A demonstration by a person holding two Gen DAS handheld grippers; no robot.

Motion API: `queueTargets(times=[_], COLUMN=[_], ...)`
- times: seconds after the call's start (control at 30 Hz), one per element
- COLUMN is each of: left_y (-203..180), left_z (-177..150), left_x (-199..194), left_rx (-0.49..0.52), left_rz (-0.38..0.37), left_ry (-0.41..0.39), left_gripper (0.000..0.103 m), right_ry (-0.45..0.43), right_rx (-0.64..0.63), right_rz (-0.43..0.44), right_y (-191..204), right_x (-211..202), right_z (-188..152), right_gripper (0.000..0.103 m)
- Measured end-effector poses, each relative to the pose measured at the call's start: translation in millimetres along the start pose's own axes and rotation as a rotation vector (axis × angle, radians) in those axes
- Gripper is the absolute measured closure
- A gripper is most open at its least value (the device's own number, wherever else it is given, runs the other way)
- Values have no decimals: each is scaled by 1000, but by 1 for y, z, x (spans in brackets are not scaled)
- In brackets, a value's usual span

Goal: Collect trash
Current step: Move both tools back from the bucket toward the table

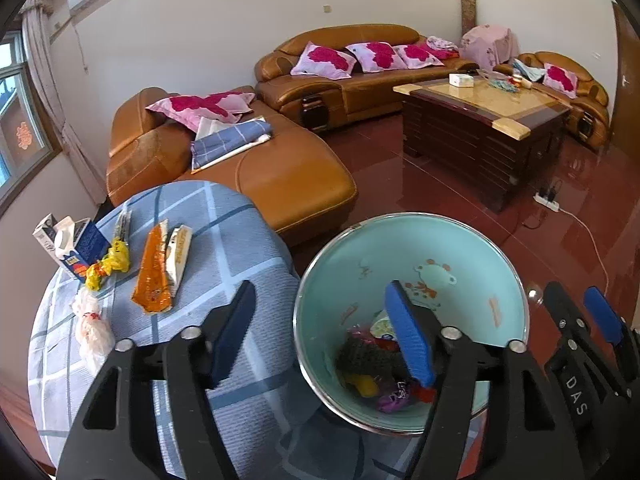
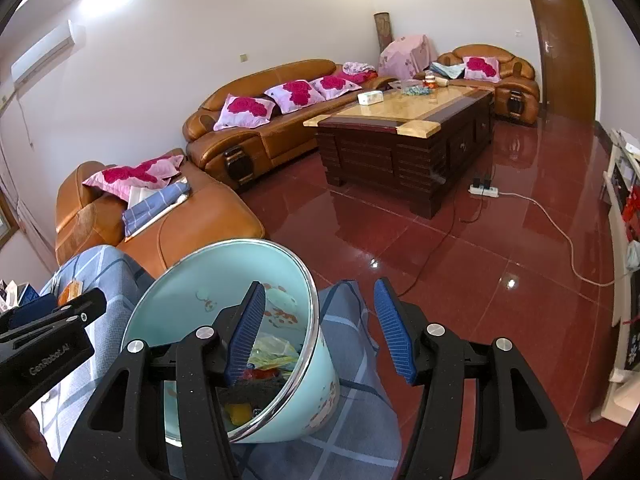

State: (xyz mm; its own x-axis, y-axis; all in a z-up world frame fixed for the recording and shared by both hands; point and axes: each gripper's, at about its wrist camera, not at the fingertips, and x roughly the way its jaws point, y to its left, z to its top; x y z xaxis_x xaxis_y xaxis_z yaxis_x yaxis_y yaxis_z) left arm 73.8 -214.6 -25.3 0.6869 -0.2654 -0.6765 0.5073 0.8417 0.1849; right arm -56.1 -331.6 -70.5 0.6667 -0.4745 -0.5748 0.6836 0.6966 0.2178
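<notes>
The left gripper [image 1: 322,330] hangs with fingers spread and empty, straddling the rim of the mint-green enamel basin [image 1: 448,240]. The right gripper [image 2: 320,330] is likewise spread over the basin's rim. Trash [image 1: 376,376] lies inside; an orange wrapper [image 1: 154,276] and milk carton [image 1: 70,246] remain on the checked tablecloth [image 1: 248,240].

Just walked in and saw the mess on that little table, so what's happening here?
Someone with a gripper in each hand is clearing trash into a light blue basin. It already holds several wrappers. Both the left gripper and the right gripper are open and holding nothing. An orange packet, a carton and other bits wait on the checked cloth.
</notes>
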Motion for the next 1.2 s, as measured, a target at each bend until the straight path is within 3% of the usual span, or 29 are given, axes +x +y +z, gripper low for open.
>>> queueTargets(times=[0.53, 1.2], left_y=[29, 59], left_z=[-7, -26], left_x=[-16, -24], left_rx=[-63, -121], left_rz=[68, 117], left_ry=[3, 27], left_gripper=[20, 17], right_ry=[-17, -34], right_rx=[-41, -109], right_rz=[28, 70], right_y=[13, 31], right_x=[-9, -19], right_z=[3, -3], right_gripper=[46, 46])
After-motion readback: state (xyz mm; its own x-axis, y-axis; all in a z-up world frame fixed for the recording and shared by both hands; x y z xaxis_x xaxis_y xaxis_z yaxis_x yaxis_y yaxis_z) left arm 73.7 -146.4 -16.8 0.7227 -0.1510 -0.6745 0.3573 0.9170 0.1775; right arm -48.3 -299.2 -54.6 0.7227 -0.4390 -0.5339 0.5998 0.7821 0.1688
